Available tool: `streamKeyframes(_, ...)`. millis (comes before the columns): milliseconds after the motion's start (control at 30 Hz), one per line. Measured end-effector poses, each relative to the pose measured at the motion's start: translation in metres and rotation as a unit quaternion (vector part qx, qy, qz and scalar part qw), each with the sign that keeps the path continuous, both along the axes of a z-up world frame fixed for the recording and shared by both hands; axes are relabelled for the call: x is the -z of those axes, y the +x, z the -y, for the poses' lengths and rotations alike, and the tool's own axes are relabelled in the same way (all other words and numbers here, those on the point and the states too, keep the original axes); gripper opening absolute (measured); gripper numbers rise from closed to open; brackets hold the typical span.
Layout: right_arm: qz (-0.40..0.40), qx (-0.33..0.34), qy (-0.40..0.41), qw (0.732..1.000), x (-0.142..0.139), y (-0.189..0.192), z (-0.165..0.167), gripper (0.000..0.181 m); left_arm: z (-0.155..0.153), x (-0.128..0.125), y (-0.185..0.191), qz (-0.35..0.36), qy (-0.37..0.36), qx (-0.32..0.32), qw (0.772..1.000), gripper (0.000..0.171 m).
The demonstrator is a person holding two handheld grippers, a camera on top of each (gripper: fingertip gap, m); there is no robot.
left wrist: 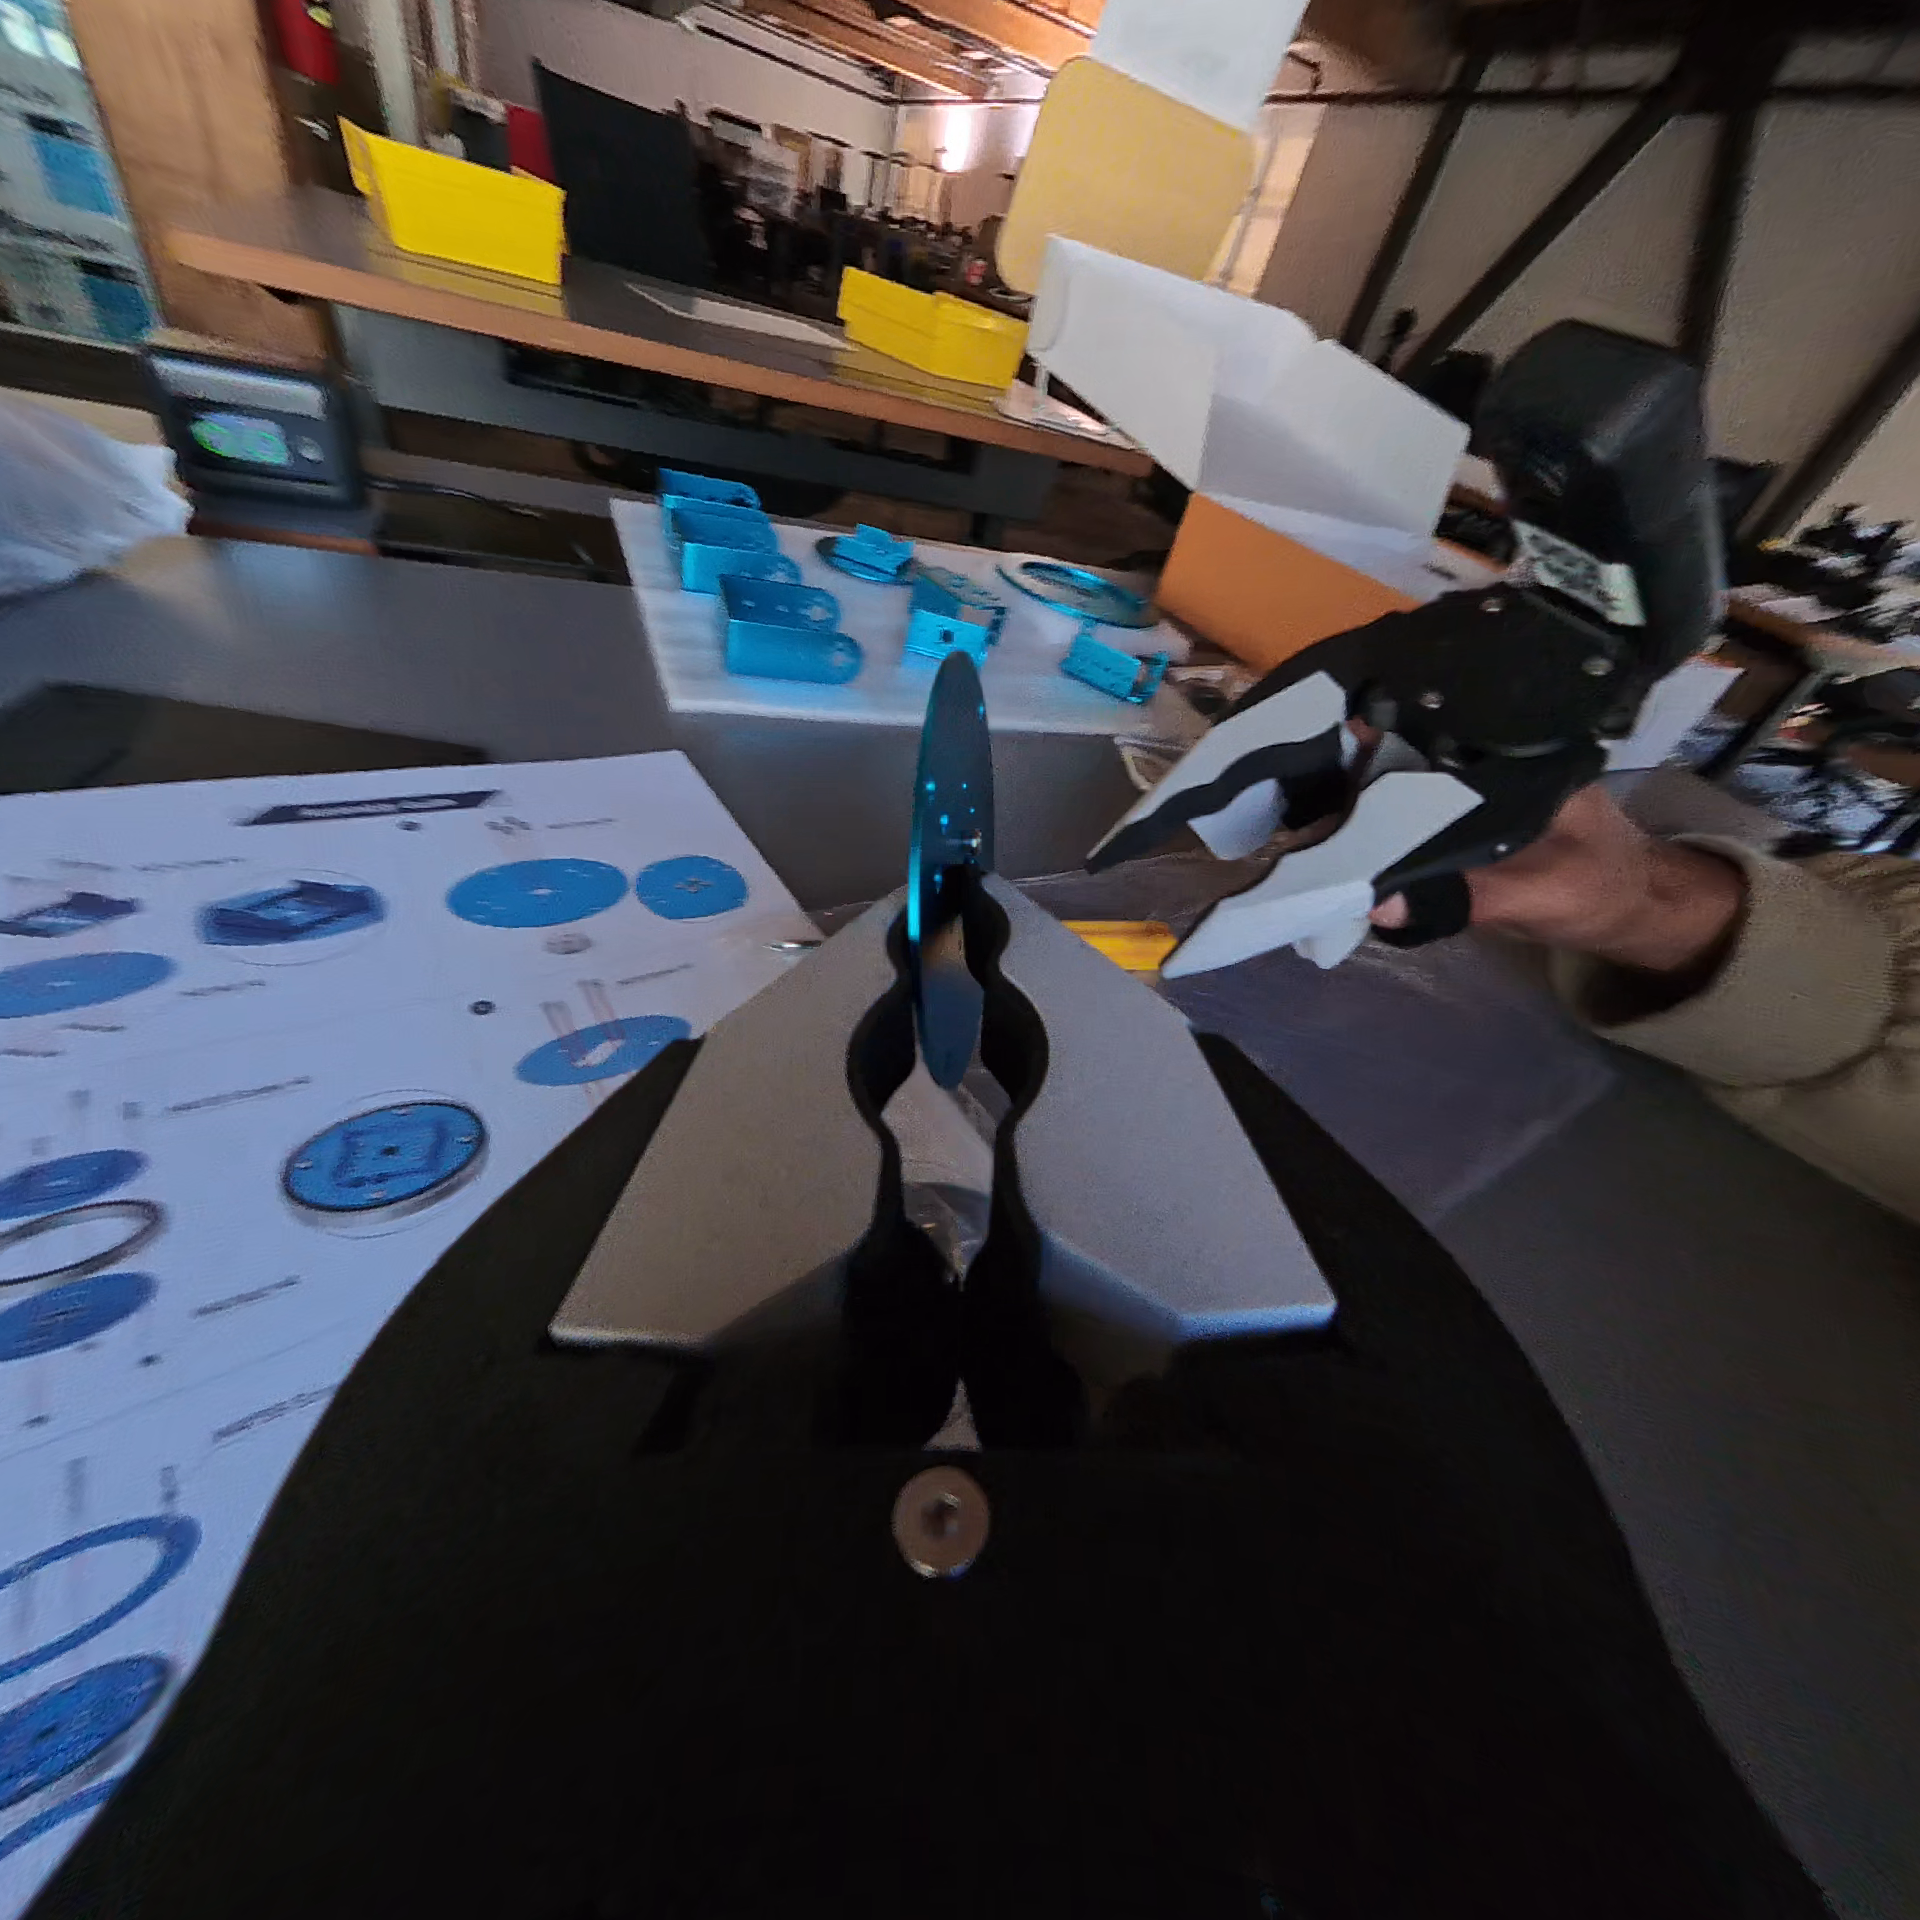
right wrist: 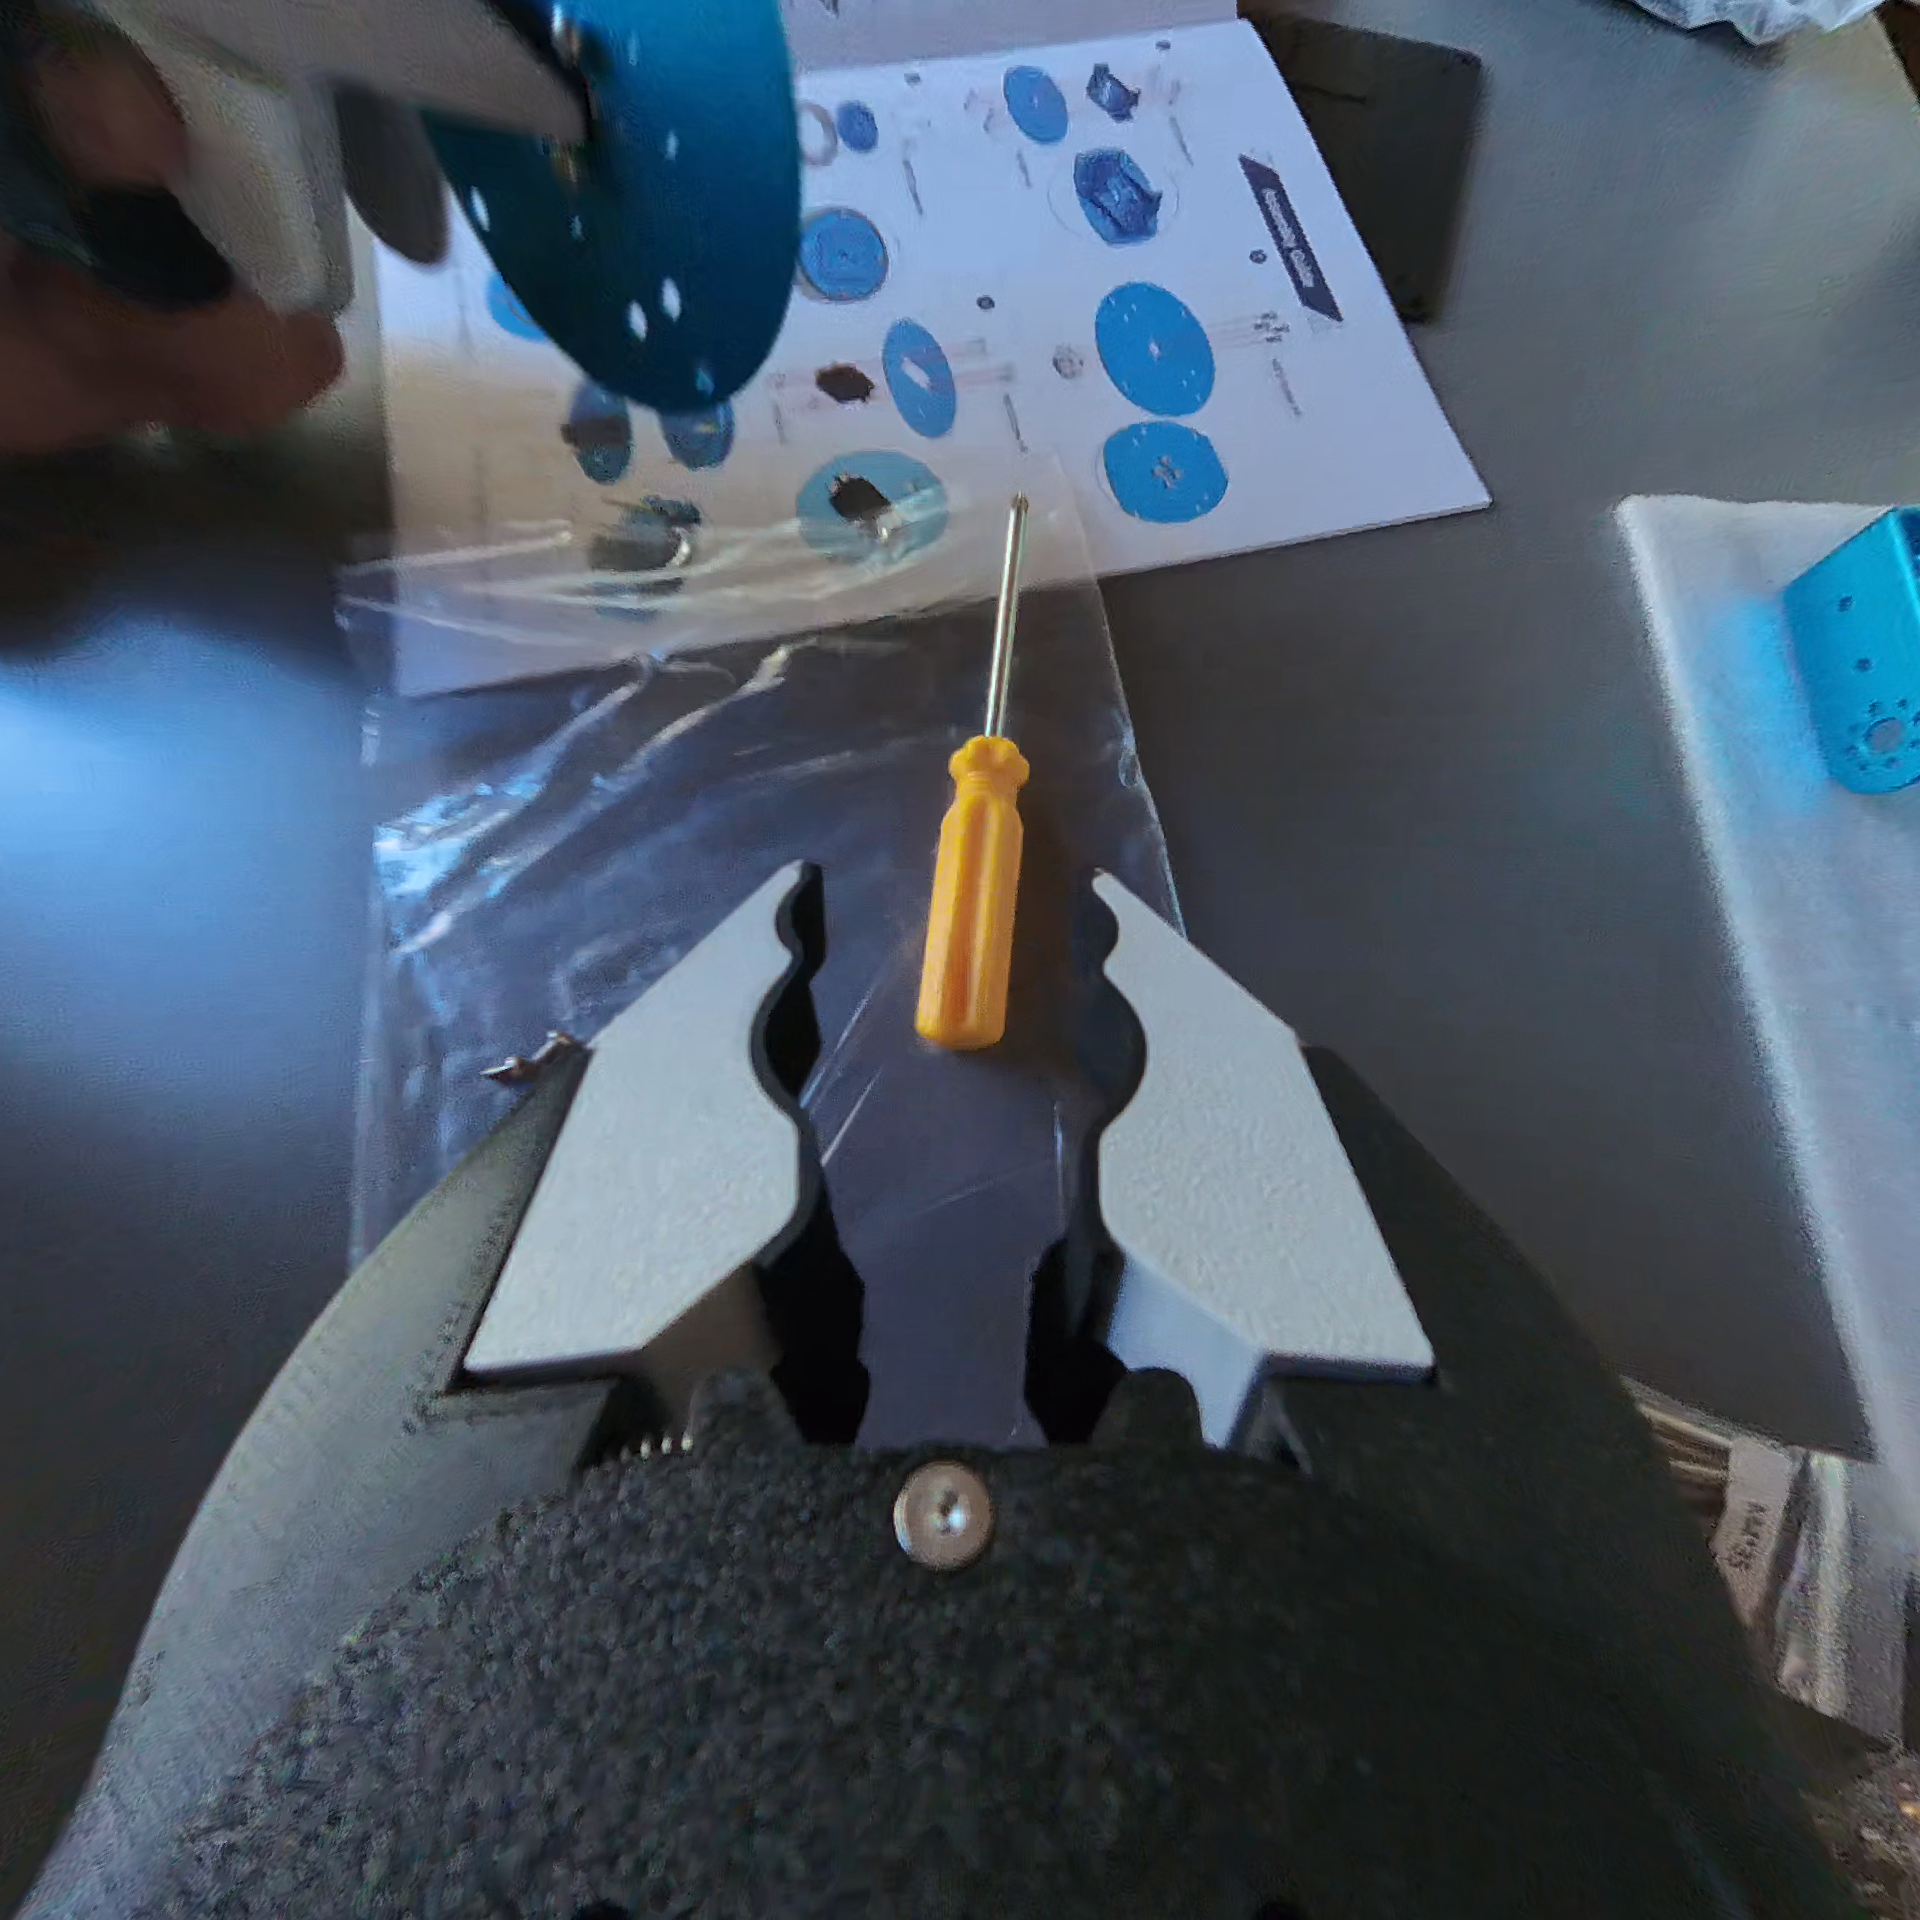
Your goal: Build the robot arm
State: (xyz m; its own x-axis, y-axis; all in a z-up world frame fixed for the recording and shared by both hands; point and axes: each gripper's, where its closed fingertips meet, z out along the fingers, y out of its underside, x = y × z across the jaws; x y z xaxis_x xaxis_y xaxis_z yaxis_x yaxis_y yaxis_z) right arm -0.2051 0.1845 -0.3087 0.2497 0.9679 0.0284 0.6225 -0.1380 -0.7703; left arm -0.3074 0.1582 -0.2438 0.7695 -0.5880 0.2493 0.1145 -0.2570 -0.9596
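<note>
My left gripper [left wrist: 948,894] is shut on a blue metal disc [left wrist: 948,790] with small holes, held upright and edge-on above the grey table. The disc also shows in the right wrist view [right wrist: 644,208], at the top left, held by the left gripper's pale fingers [right wrist: 416,62]. My right gripper [right wrist: 956,894] is open and empty, pointing down at an orange-handled screwdriver [right wrist: 975,883] that lies on a clear plastic bag [right wrist: 644,790]. The handle end lies between the fingertips, apart from both. The right gripper also shows in the left wrist view [left wrist: 1132,904], held in a gloved hand [left wrist: 1538,883].
A printed sheet with pictures of blue parts [left wrist: 312,1039] [right wrist: 1143,312] lies on the table. A white foam pad [left wrist: 707,665] carries several blue brackets [left wrist: 779,623]; one bracket [right wrist: 1860,675] shows at the right. Yellow bins [left wrist: 457,208] and a cardboard box [left wrist: 1268,603] stand behind. Small bags [right wrist: 1766,1558] lie at lower right. My right fingertips sit around 12 cm from my left ones.
</note>
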Motion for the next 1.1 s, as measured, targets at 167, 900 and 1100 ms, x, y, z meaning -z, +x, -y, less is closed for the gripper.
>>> streamKeyframes(167,0.03,0.038,0.063,0.997,0.008,-0.011,-0.012,0.035,-0.009,0.001,-0.012,-0.015,0.012,-0.036,0.999,0.005)
streamKeyframes(900,-0.136,0.075,-0.088,0.984,-0.033,-0.028,0.082,0.017,-0.005,-0.007,-0.009,-0.113,0.111,-0.055,0.986,0.005)
streamKeyframes(1100,-0.153,0.097,-0.068,0.981,-0.028,-0.026,0.082,0.017,-0.006,-0.002,-0.008,-0.122,0.103,-0.056,0.986,0.005)
